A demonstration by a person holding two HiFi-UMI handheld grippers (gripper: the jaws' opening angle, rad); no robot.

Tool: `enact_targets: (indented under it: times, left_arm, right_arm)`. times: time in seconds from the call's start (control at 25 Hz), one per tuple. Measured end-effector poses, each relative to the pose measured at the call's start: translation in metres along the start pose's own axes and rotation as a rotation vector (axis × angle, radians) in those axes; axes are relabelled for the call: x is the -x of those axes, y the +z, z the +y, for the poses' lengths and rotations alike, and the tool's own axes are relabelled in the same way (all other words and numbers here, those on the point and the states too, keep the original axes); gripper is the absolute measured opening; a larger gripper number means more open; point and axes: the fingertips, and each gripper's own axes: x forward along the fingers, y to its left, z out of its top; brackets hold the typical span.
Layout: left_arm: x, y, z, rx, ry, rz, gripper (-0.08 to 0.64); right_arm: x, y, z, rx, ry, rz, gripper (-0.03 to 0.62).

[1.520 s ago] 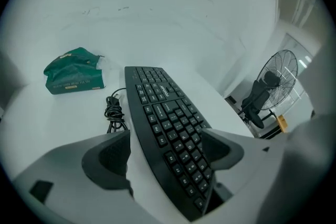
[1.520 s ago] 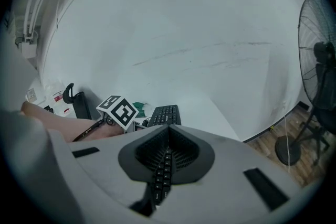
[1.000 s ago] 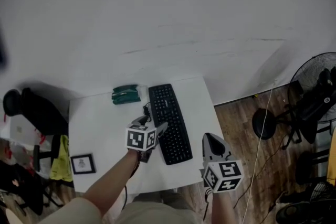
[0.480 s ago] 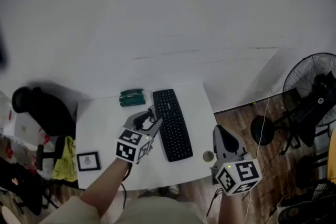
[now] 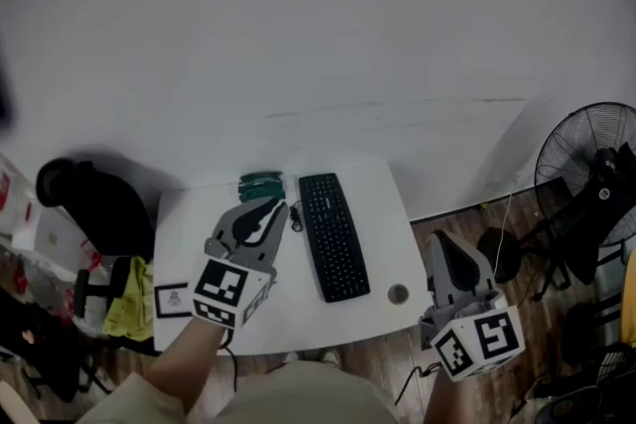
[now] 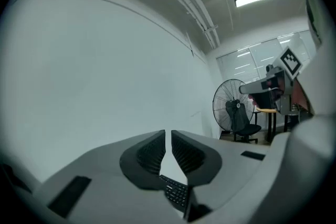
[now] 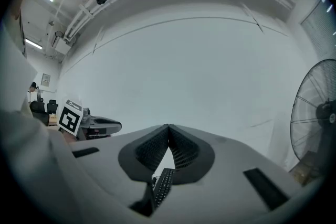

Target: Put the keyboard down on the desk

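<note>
Our left gripper hangs above the left half of the white desk. In its own view the jaws stand only a thin slit apart, with nothing between them. Our right gripper is off the desk, past its right edge and over the wooden floor. Its jaws meet at the tips and hold nothing. The keyboard lies flat on the desk just right of the left gripper, free of both grippers. It runs from near the back edge towards the front edge, a little slanted. Its coiled cable sits against its left side, under the left gripper's tip. A green packet lies at the back edge near the wall, just beside the keyboard's far corner. To the keyboard's right we see a bare strip of desk reaching to the right edge. A small round object sits near the front right corner. A framed picture sits at the front left, partly behind the left gripper's marker cube. Beyond the desk, a black chair stands to the left and a fan well off to the right.
</note>
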Motion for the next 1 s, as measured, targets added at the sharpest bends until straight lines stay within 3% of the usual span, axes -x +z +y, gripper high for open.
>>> enact_targets:
  times: [0.36, 0.76, 1.0]
  left_arm:
    - [0.052, 0.041, -0.024, 0.014, -0.053, -0.083, 0.044]
    - [0.061, -0.013, -0.039, 0.053, -0.102, 0.003, 0.021]
    - [0.061, -0.035, -0.045, 0.102, -0.126, 0.056, 0.021]
  right_arm:
    - [0.011, 0.021, 0.015, 0.0, 0.048, -0.037, 0.026]
    - [0.011, -0.003, 0.033, 0.009, 0.079, 0.02, 0.025]
    - [0.008, -0.036, 0.041, -0.043, 0.093, 0.082, 0.025]
